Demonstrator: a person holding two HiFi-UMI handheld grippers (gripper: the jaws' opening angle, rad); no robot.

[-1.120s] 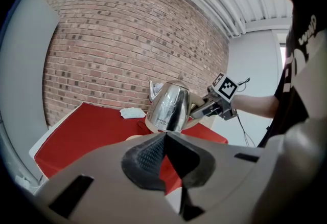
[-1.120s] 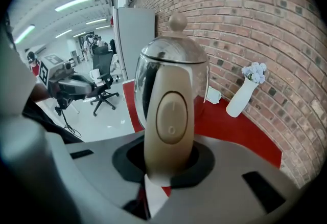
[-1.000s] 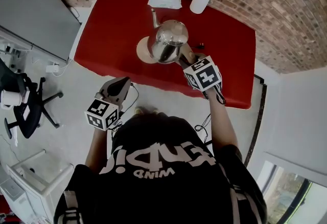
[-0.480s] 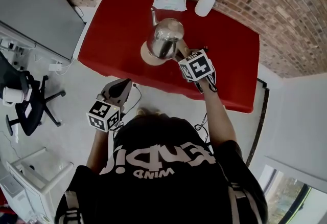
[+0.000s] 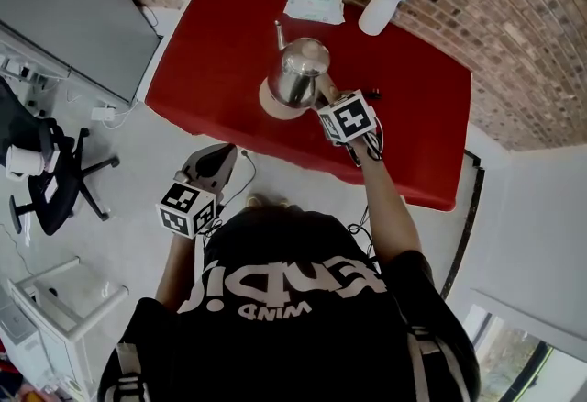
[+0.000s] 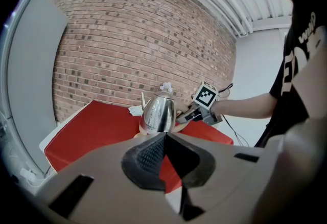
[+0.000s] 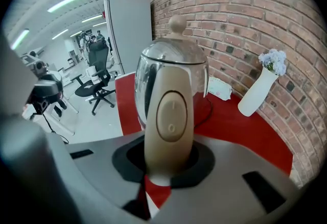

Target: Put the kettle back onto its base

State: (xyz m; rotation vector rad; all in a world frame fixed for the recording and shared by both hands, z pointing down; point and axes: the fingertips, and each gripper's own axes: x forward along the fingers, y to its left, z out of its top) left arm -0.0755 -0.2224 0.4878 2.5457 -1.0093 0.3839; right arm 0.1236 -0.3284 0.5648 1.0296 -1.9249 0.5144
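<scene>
The steel kettle (image 5: pixel 298 72) with a beige handle (image 7: pixel 171 115) hangs close over its round beige base (image 5: pixel 271 104) on the red table (image 5: pixel 215 51); I cannot tell whether it touches the base. My right gripper (image 5: pixel 328 101) is shut on the handle from the near right side, and in the right gripper view (image 7: pixel 168 166) the handle fills the gap between its jaws. My left gripper (image 5: pixel 223 152) is held off the table's near edge, above the floor. Its pads meet with nothing between them (image 6: pixel 164 159), and it looks at the kettle (image 6: pixel 157 113).
A white vase with flowers (image 5: pixel 382 8) and a white pack (image 5: pixel 315 7) stand at the table's far edge by the brick wall. A dark cord (image 7: pixel 207 113) lies on the table behind the kettle. An office chair (image 5: pixel 55 180) stands on the floor at the left.
My right gripper has carried the kettle away from me and down, closer over the base. The left gripper has stayed where it was.
</scene>
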